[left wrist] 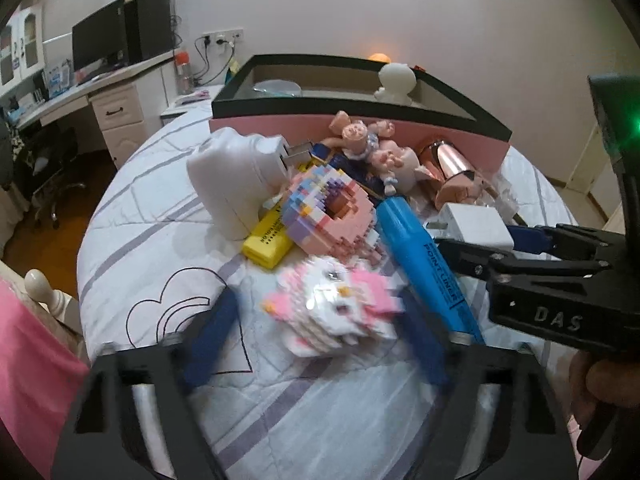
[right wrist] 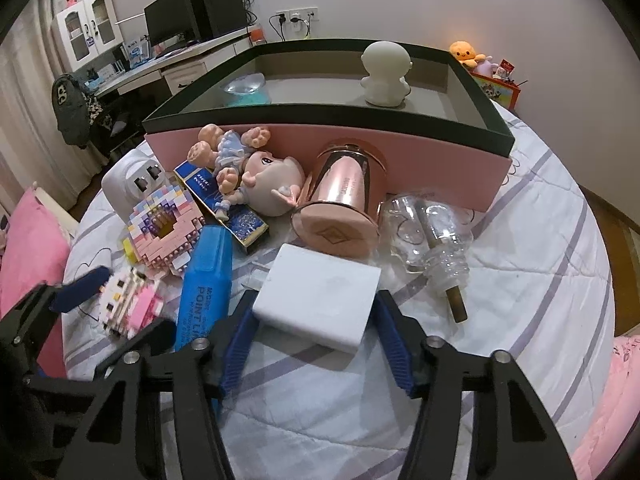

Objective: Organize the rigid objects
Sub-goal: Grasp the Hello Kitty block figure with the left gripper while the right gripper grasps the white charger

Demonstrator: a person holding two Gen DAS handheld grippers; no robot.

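Right tongs (right wrist: 316, 320) straddle the stiff, smooth white charger (right wrist: 320, 300) near the pink box (right wrist: 400, 160), jaws apart; left tongs (left wrist: 320, 320) bracket the fragile brick-built cat (left wrist: 340, 308), apart.

White charger block (right wrist: 320, 296) – flat beside blue highlighter (right wrist: 204, 284)

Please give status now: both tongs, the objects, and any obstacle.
Left tongs open around pink-white block cat. Right tongs open, straddling white charger, not clamped. Blue highlighter lies close beside the charger. Box behind holds white figure.
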